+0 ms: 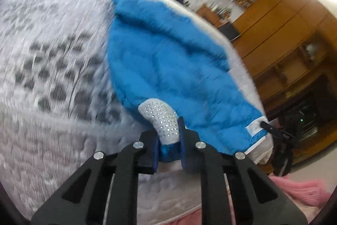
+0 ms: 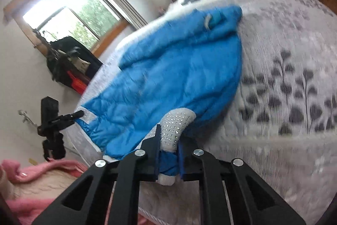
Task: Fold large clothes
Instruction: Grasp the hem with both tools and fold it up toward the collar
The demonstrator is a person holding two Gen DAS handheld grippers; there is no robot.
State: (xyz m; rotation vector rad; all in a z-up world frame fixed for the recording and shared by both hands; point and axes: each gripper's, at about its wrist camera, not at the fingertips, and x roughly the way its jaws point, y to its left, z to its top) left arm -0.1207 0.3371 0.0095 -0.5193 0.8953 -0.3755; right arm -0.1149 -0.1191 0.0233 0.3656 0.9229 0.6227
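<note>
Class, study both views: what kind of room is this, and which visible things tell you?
Probably a bedroom: a wide quilted leaf-print mattress, curtained windows, and wooden cabinets alongside.

A large bright blue padded jacket [image 1: 168,60] of shiny quilted fabric, trimmed at its corners with pale grey panels studded with small silver dots [image 1: 162,119], lies spread across a bed, its far end bunched into a thick fold [image 2: 210,22]. In the left wrist view its near corner is lifted off the bed with the studded grey panel curling upward, and a second grey-trimmed corner [image 1: 254,127] sits to the right at the bed's edge. In the right wrist view the other near corner is raised likewise, the blue cloth sloping away to the far left, rumpled and creased.
</note>
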